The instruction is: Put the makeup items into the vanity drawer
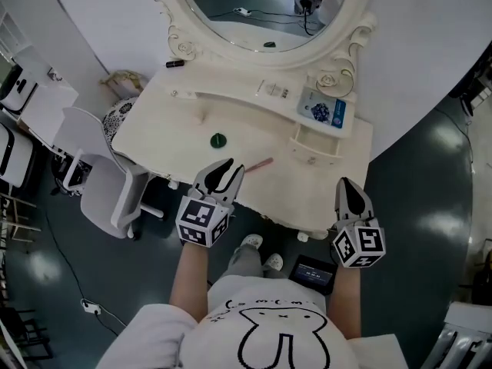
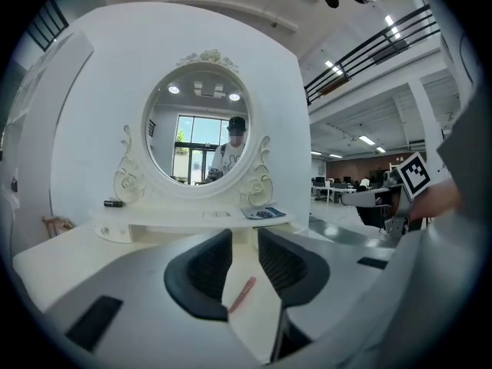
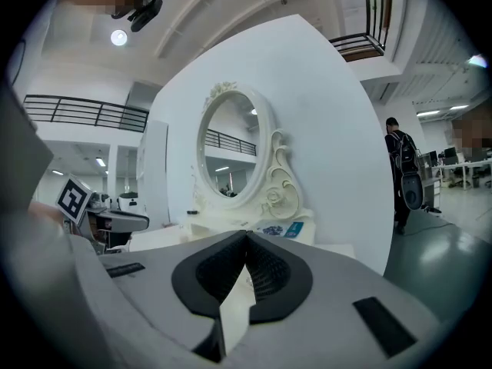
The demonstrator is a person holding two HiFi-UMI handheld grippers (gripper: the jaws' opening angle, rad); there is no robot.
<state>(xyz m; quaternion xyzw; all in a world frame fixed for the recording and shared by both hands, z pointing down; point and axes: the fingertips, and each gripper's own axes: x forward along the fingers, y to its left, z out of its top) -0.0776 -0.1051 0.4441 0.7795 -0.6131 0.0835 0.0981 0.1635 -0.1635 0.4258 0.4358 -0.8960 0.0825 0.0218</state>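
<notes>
Pink, slim makeup pencil near the cream table's front edge looks light, stiff, roll-prone; pinch its middle. Your left gripper stands narrowly parted, empty; right gripper closed.

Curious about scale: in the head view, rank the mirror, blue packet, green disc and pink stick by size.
1. mirror
2. blue packet
3. pink stick and green disc: one longer, one wider, too alike to rank.
</notes>
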